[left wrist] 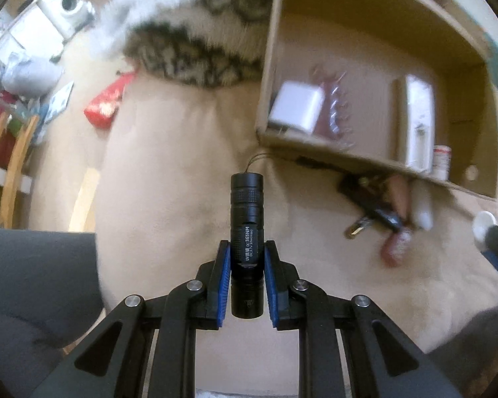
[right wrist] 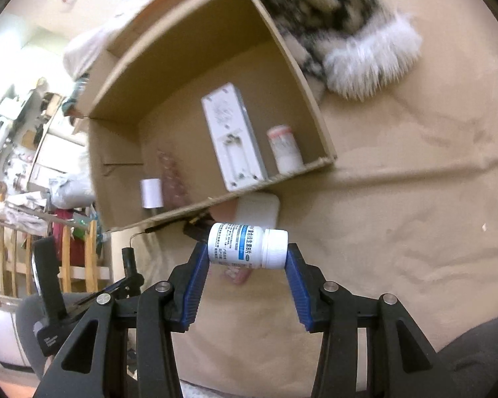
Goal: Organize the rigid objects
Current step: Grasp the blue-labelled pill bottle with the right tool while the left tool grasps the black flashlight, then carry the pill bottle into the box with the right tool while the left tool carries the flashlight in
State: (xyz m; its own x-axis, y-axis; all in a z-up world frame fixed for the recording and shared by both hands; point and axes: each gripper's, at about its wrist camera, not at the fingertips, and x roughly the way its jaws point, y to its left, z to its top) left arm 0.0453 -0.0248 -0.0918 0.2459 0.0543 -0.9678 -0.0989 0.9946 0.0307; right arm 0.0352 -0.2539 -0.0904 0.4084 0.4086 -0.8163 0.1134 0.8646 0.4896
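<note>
My left gripper (left wrist: 247, 258) is shut on a black flashlight (left wrist: 247, 232), held upright above the beige bedcover. My right gripper (right wrist: 247, 255) is shut on a white pill bottle (right wrist: 245, 244), held sideways, cap to the right. An open cardboard box (left wrist: 345, 157) (right wrist: 189, 209) lies ahead of both. Inside it are a long white device (right wrist: 232, 136), a small white bottle with a pink top (right wrist: 284, 147), a white adapter (left wrist: 297, 106), and a reddish blister strip (right wrist: 172, 175). The right gripper's bottle also shows at the left wrist view's right edge (left wrist: 484, 224).
A black plug, a white case (right wrist: 259, 207) and pinkish items (left wrist: 395, 248) lie on the bedcover just outside the box's near wall. A furry patterned garment (right wrist: 348, 30) lies beside the box. A red packet (left wrist: 106, 99) and wooden chairs (left wrist: 6, 165) are at left.
</note>
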